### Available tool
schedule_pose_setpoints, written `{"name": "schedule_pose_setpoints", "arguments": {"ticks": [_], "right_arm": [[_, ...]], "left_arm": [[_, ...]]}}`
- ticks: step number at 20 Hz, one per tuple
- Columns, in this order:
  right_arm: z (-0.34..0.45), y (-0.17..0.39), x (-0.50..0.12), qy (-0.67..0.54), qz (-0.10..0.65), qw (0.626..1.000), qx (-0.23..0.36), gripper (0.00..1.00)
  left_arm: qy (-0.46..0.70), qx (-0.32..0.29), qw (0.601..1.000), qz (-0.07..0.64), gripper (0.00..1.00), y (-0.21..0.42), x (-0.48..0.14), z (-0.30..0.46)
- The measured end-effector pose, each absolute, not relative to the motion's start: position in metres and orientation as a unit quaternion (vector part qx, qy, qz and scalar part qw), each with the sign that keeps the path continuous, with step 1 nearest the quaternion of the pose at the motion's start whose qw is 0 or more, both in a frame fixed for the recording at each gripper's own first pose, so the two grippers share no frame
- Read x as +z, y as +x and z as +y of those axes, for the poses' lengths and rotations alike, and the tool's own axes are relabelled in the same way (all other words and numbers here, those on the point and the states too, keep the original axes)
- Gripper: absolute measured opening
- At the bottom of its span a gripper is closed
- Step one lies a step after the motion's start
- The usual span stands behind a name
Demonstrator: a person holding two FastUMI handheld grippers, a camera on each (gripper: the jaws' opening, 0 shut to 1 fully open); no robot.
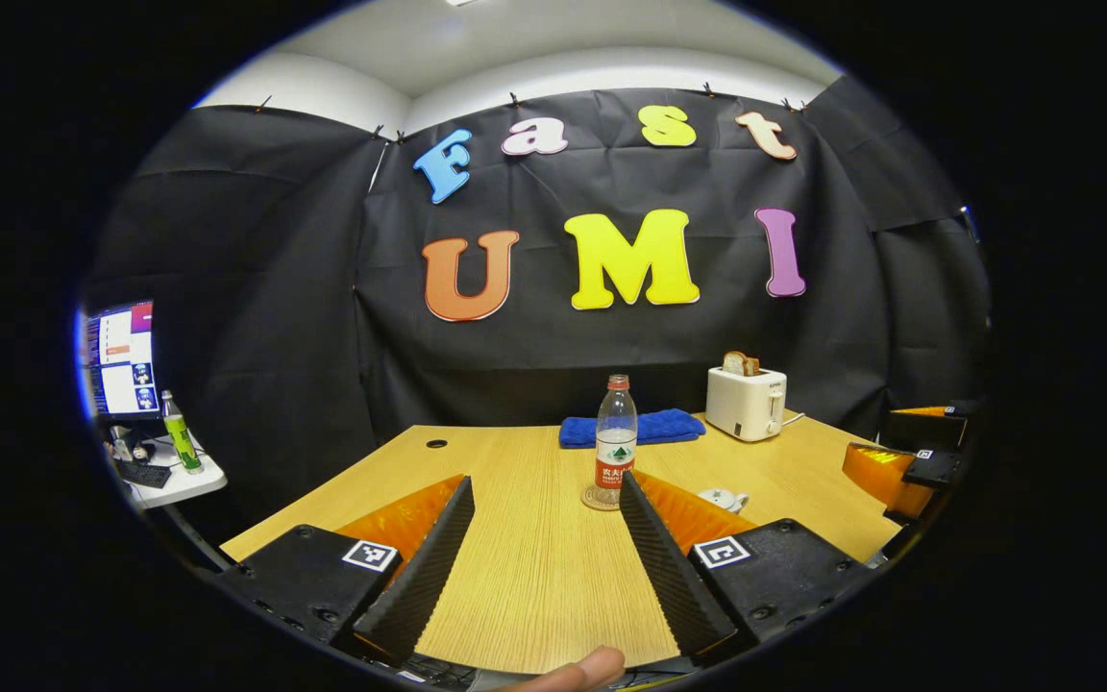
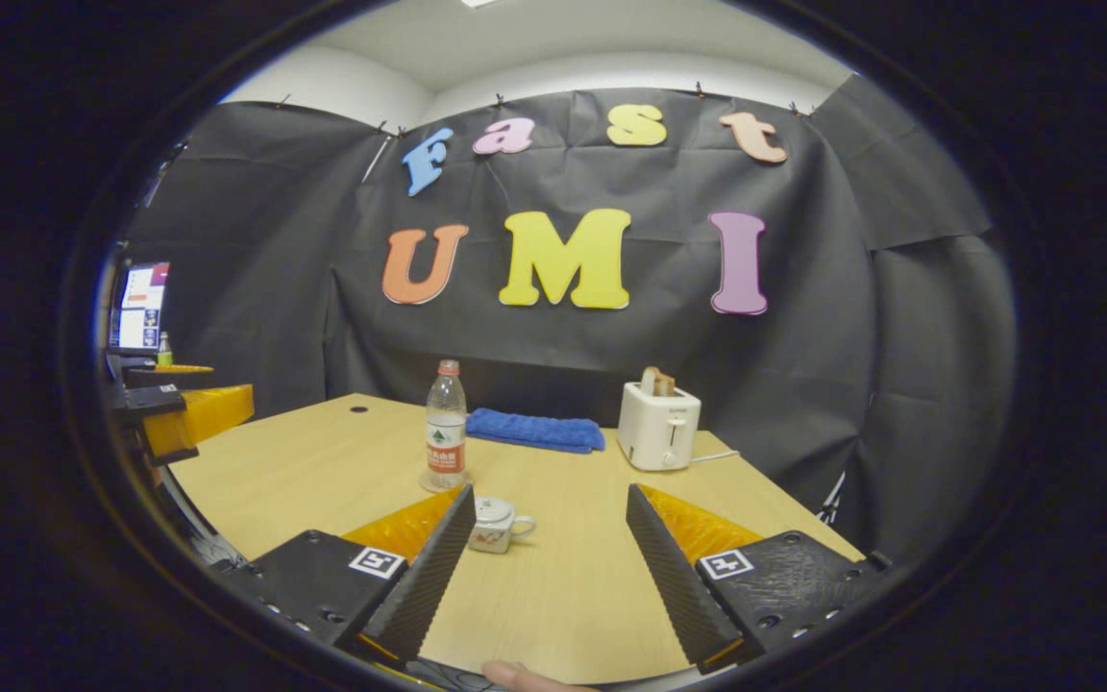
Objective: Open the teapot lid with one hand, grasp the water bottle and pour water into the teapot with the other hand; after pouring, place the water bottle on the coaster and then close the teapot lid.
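A clear water bottle (image 1: 616,432) with a red cap and red label stands upright on a round coaster (image 1: 594,500) near the middle of the wooden table (image 1: 534,567). A small white teapot (image 2: 494,524) with its lid on sits just in front of the bottle (image 2: 445,423), close to one finger of my right gripper (image 2: 551,495). That gripper is open and holds nothing. My left gripper (image 1: 546,485) is also open and empty, short of the bottle. In the left gripper view the teapot (image 1: 725,500) peeks out behind a finger.
A white toaster (image 2: 659,423) with bread in it and a folded blue towel (image 2: 534,430) sit at the table's back edge. A side table with a monitor (image 1: 119,358) and a green bottle (image 1: 181,432) stands off to the left. The other gripper (image 1: 899,471) hovers at the table's right edge.
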State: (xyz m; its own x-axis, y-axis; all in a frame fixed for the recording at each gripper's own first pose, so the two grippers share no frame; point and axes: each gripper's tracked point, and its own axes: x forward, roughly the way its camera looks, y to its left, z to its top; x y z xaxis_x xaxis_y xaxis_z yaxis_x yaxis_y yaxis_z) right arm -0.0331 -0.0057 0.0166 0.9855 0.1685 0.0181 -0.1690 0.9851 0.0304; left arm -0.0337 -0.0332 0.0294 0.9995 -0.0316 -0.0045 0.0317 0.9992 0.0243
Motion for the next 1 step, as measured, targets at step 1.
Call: {"name": "schedule_pose_setpoints", "arguments": {"ticks": [1], "right_arm": [[-0.0051, -0.0325, 0.0163, 0.015, -0.007, 0.996, 0.085, 0.95]], "left_arm": [[0.012, -0.012, 1.000, 0.003, 0.96, -0.0328, 0.0284, -0.0311]]}}
